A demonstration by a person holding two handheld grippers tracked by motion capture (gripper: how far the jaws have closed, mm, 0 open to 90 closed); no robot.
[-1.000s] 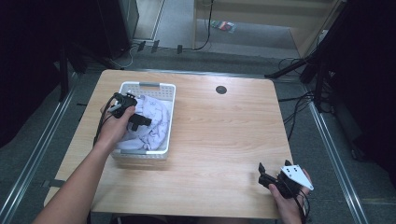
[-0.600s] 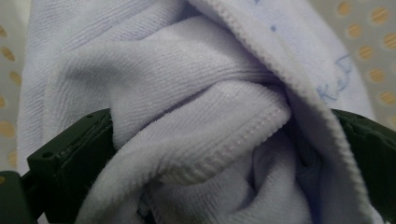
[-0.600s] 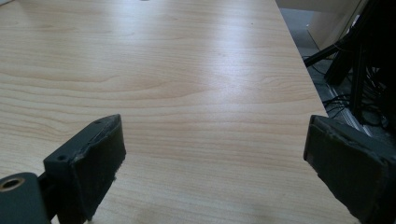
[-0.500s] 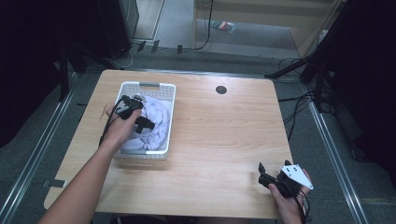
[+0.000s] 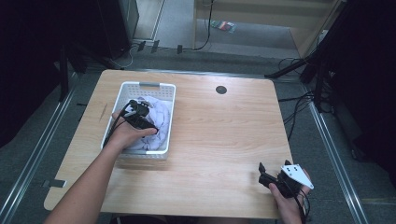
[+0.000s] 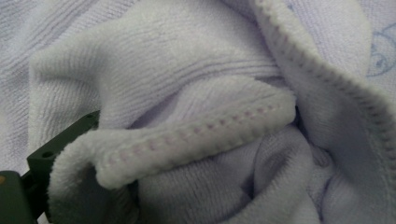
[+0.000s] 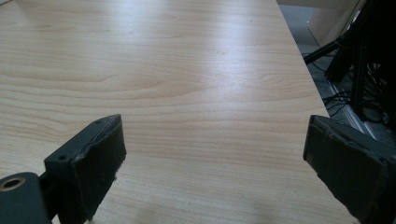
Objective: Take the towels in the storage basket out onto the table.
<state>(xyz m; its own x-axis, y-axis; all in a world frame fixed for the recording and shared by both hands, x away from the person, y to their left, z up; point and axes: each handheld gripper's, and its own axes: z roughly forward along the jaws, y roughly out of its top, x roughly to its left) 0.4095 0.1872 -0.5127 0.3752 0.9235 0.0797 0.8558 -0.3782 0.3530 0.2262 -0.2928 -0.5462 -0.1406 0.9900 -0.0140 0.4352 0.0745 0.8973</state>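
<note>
A white slotted basket point(image 5: 148, 85) stands on the left half of the wooden table point(image 5: 224, 135) and holds a crumpled pale lavender towel point(image 5: 161, 116). My left gripper point(image 5: 142, 112) points down into that towel. In the left gripper view a stitched towel hem point(image 6: 196, 135) lies across the gap. One jaw shows at the far left under the cloth, and the other is buried. My right gripper point(image 5: 264, 173) rests at the table's near right corner. Its jaws stand wide apart over bare wood point(image 7: 215, 149) with nothing between them.
A small black grommet point(image 5: 221, 89) sits in the tabletop near the far edge. Cables and dark stands crowd the floor to the right of the table point(image 5: 303, 93). The table's right edge runs close beside the right gripper point(image 7: 299, 60).
My left gripper has sunk lower into the towel in the basket, drifting slightly toward the near side. The right gripper has stayed where it was.
</note>
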